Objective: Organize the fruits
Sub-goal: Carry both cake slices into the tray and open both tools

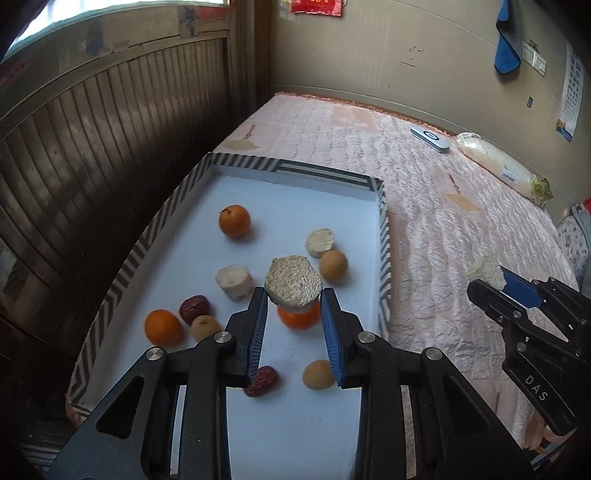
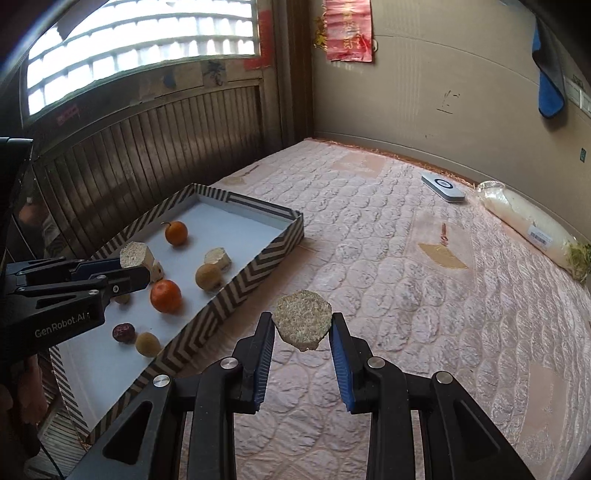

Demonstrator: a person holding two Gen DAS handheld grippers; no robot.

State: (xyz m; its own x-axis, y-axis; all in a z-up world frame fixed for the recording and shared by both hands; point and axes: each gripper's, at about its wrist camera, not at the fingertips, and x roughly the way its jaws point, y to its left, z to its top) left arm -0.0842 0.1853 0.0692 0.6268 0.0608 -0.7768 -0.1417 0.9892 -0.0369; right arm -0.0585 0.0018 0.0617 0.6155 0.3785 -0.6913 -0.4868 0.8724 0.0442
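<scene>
Left wrist view: lettering "DAS" legible on the black body of the right gripper, seen at right edge. Right wrist view: lettering "GenRobot.AI" legible on the side of the left gripper, seen at left edge. Barcode label visible on the clear bag of white contents lying on the bed near the far wall; digits too small to read. Red paper hanging on the wall, gold characters not legible. Wall calendar at right, print unreadable.

Left gripper: clamped on a pale, coarse-textured cut piece, held above the tray. Right gripper: clamped on a second pale cut piece, held above the bed, outside the tray and just beside its near wall.

Tray: white floor, chevron-striped walls, resting on the bed along the left side. Contents: three oranges, two red dates, three round tan fruits, two more pale cut pieces, all loose and scattered.

Bed: pink quilted cover with embroidered patches. White flat device near the far wall. Dark slatted wood panelling at left, bright window above. Blue cloth hanging on the beige wall.
</scene>
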